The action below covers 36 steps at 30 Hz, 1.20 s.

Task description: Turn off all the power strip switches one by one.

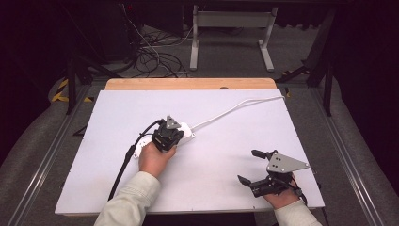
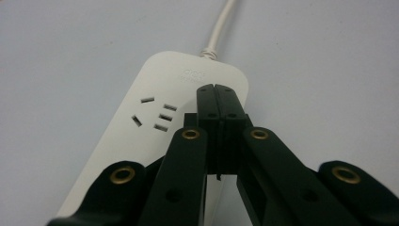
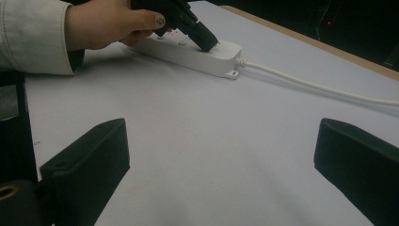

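Surface: white table (image 1: 197,165) with a wooden strip along its far edge; dark floor, loose cables and a white frame's legs beyond.

Left gripper (image 1: 168,133): fingers pressed together with no gap between them, tips resting on the top face of the power strip (image 2: 155,122), on the end nearest its cord. A socket group lies just left of the tips in the left gripper view.

Power strip: white, lying flat, left of the table's centre and well inside every edge. Its white cord (image 1: 235,109) runs away past the fingers to the far right edge.

Right gripper (image 1: 256,165): fingers spread wide, nothing between them, above bare table near the front right corner. Open white surface lies between these fingers and the strip.
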Motion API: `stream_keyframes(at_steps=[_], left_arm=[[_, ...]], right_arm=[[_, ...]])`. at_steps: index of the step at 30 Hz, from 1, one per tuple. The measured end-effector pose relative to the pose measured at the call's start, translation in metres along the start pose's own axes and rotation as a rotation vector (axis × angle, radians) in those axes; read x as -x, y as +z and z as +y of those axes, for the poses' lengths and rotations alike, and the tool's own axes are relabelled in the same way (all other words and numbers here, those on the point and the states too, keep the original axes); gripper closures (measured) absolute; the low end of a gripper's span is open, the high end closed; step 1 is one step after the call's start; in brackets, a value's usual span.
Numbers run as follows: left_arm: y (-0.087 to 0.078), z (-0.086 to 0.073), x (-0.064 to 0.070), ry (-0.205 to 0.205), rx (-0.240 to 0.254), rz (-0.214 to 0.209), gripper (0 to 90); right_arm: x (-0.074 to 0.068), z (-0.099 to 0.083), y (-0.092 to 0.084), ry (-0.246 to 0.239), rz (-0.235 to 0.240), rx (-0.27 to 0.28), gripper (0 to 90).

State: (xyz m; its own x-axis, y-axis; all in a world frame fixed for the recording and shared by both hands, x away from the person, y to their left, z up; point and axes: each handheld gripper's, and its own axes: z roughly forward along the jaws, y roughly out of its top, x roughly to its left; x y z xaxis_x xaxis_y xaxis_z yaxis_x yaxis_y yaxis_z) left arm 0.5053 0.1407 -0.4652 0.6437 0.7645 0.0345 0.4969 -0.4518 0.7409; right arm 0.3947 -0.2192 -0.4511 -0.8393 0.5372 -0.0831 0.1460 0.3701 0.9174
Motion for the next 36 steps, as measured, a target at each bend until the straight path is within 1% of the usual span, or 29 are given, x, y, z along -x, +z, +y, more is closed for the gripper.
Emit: stream_keyframes(at_steps=[2, 3, 4, 8, 11, 14, 15, 16, 18, 22, 23, 25, 26, 27, 28, 29, 30, 31, 32, 33, 34, 35, 36], left_arm=[[0.000, -0.003, -0.003, -0.015, 0.021, -0.012, 90.0], [0.000, -0.004, -0.005, -0.026, 0.030, -0.011, 90.0], [0.000, -0.004, -0.005, -0.038, 0.031, -0.018, 90.0], [0.000, -0.004, -0.006, -0.034, 0.027, -0.018, 90.0], [0.000, -0.004, -0.005, -0.023, 0.025, -0.015, 90.0], [-0.001, -0.004, -0.006, -0.029, 0.022, -0.023, 90.0], [-0.001, -0.004, -0.006, -0.028, 0.020, -0.022, 90.0], [-0.001, -0.004, -0.005, -0.015, 0.019, -0.012, 90.0], [-0.001, -0.004, -0.004, -0.012, 0.018, -0.005, 90.0], [0.000, -0.003, -0.005, -0.022, 0.008, -0.014, 90.0], [0.000, -0.002, -0.005, -0.013, 0.007, -0.013, 90.0], [0.000, -0.002, -0.006, -0.026, 0.005, -0.018, 90.0], [-0.001, -0.002, -0.007, -0.034, 0.004, -0.028, 90.0], [-0.004, -0.001, -0.011, -0.064, 0.014, -0.045, 90.0], [-0.004, -0.001, -0.011, -0.064, 0.014, -0.045, 90.0], [-0.005, -0.001, -0.012, -0.078, 0.008, -0.054, 90.0], [-0.006, -0.001, -0.013, -0.095, 0.018, -0.068, 90.0], [-0.011, 0.000, -0.014, -0.103, 0.049, -0.079, 90.0], [-0.011, 0.000, -0.014, -0.103, 0.049, -0.079, 90.0], [-0.015, 0.002, -0.013, -0.099, 0.069, -0.079, 90.0], [-0.025, 0.006, -0.010, -0.089, 0.108, -0.084, 90.0], [-0.025, 0.006, -0.010, -0.089, 0.108, -0.084, 90.0], [-0.029, 0.008, -0.008, -0.077, 0.119, -0.084, 90.0]], right_arm=[[0.000, 0.000, 0.000, -0.001, 0.003, 0.000, 4.4], [0.000, 0.000, 0.000, -0.002, 0.002, 0.001, 4.4], [0.000, 0.000, 0.000, -0.002, 0.002, 0.001, 4.4], [0.000, 0.000, 0.001, -0.002, 0.007, 0.001, 4.4], [0.000, 0.000, 0.000, -0.003, 0.006, 0.003, 4.4], [0.000, 0.000, 0.000, -0.003, 0.006, 0.002, 4.4], [-0.001, 0.000, 0.001, -0.003, 0.007, 0.002, 4.4], [-0.001, 0.000, 0.001, -0.003, 0.007, 0.002, 4.4], [-0.001, 0.000, 0.001, -0.005, 0.007, -0.001, 4.4], [-0.001, 0.000, 0.001, -0.003, 0.007, -0.003, 4.4], [-0.001, 0.000, 0.001, -0.006, 0.007, -0.002, 4.4], [-0.001, 0.000, 0.001, -0.006, 0.009, -0.002, 4.4], [0.000, 0.000, 0.001, -0.007, 0.007, -0.001, 4.4], [0.000, 0.000, 0.001, -0.007, 0.007, 0.000, 4.4], [0.000, 0.000, 0.001, -0.003, 0.006, 0.001, 4.4], [0.000, 0.000, 0.001, -0.003, 0.006, 0.001, 4.4], [0.001, -0.001, 0.000, -0.001, 0.005, -0.004, 4.4], [0.001, -0.001, 0.001, 0.000, 0.004, -0.004, 4.4], [0.001, -0.001, 0.001, 0.000, 0.005, -0.003, 4.4], [0.001, -0.001, 0.001, 0.001, 0.005, -0.004, 4.4], [0.001, -0.001, 0.002, -0.002, 0.004, -0.005, 4.4], [0.001, -0.001, 0.002, -0.003, 0.004, -0.007, 4.4], [0.001, -0.001, 0.002, -0.003, 0.004, -0.007, 4.4]])
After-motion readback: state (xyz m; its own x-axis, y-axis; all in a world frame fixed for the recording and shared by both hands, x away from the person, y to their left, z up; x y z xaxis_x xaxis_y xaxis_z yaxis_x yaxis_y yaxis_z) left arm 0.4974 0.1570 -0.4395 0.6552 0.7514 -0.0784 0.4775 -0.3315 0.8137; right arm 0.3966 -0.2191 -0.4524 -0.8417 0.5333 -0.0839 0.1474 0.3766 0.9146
